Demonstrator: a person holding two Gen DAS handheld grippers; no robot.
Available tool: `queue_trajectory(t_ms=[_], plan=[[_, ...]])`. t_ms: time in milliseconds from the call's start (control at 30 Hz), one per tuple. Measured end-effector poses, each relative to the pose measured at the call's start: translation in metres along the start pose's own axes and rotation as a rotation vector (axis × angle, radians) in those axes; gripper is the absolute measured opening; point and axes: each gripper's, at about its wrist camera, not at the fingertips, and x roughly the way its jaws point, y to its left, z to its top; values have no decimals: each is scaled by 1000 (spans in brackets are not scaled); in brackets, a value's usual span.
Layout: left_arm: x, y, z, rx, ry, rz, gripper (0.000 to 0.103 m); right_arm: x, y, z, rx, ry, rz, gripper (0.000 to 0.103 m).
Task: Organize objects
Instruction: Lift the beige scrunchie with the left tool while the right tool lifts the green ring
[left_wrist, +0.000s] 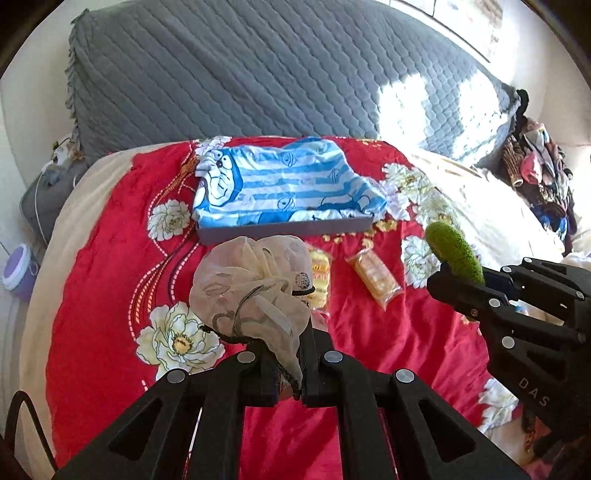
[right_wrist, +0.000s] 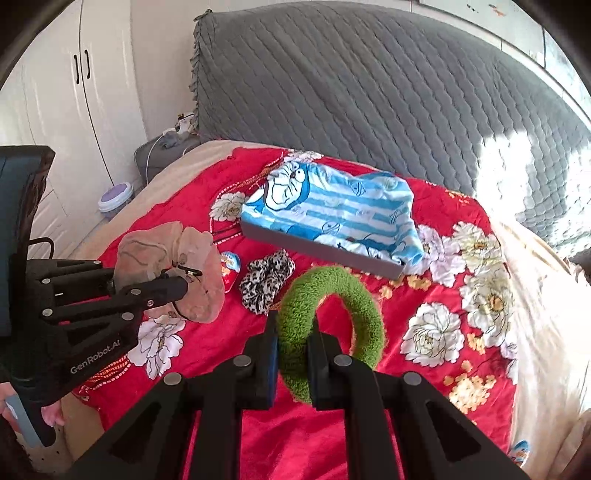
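Note:
My left gripper (left_wrist: 290, 365) is shut on a cream gauzy scrunchie (left_wrist: 255, 291), held above the red floral quilt (left_wrist: 110, 266). The right wrist view shows that gripper (right_wrist: 181, 282) at the left with the scrunchie (right_wrist: 166, 251). My right gripper (right_wrist: 294, 343) is shut on a green fuzzy ring scrunchie (right_wrist: 365, 317), also off the quilt. In the left wrist view it (left_wrist: 448, 275) stands at the right with the green scrunchie (left_wrist: 456, 254). Beyond both lies a grey box (left_wrist: 284, 230) lined with a blue striped cartoon cloth (left_wrist: 280, 184). A leopard-print scrunchie (right_wrist: 266, 280) lies on the quilt.
Two snack packets (left_wrist: 373, 277) (left_wrist: 319, 277) lie on the quilt in front of the box. A grey quilted headboard (left_wrist: 240, 74) rises behind. A clothes pile (left_wrist: 539, 173) sits at the right, a purple-lidded tub (right_wrist: 116, 195) on the floor at the left by a white wardrobe (right_wrist: 66, 92).

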Motion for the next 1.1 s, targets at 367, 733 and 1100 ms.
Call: queue_trajectory(t_ms=[367,733,1100], plan=[[-28,-6,20,10,-33,53,7,-26,-2,22,-4,-49,-17,13],[-46,-12,54,5,-60,93,7,-45,-10,50,-3,-98,-28,13],[-48,-13,79,13,-89,130,7,-58,-16,80,-27,-149,-49,13]])
